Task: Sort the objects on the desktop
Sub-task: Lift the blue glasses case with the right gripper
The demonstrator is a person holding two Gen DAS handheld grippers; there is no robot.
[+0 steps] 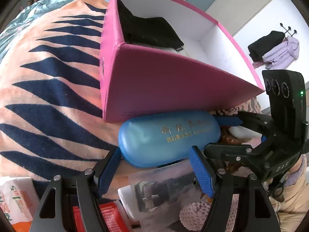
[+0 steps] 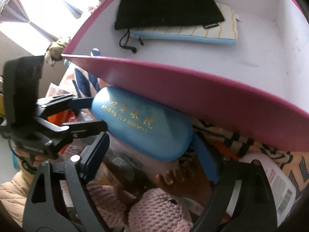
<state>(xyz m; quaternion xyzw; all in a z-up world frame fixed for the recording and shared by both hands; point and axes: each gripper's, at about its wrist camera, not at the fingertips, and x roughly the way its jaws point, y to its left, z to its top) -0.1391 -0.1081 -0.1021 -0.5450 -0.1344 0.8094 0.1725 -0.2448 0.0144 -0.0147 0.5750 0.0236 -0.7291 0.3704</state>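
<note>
Plastic is what you have to deal with here: the blue glasses case (image 1: 168, 137) is a smooth, rounded hard shell with gold lettering, probably light and stiff but slick, so it could squirt out if you pinch it on the curve of its domed ends. It lies on its side against the foot of the pink box (image 1: 173, 85), on top of a heap of clutter. Both tools are spread around it: your left gripper (image 1: 156, 172) has its blue pads (image 1: 201, 171) parted at the case's near long side, and your right gripper (image 2: 152, 158) reaches in at one end with its fingers wide apart, one either side of the end; whether any pad already touches the shell I cannot tell. I would take it across the short width near the middle, where the sides run nearly parallel. Under it sit a clear pouch (image 1: 164, 189) holding a watch-like item, a pink knitted toy (image 2: 160, 210) and a red object (image 1: 110, 216). Inside the box lie a black pouch (image 2: 168, 9) and a striped pencil case (image 2: 193, 32), with bare floor beside them.
</note>
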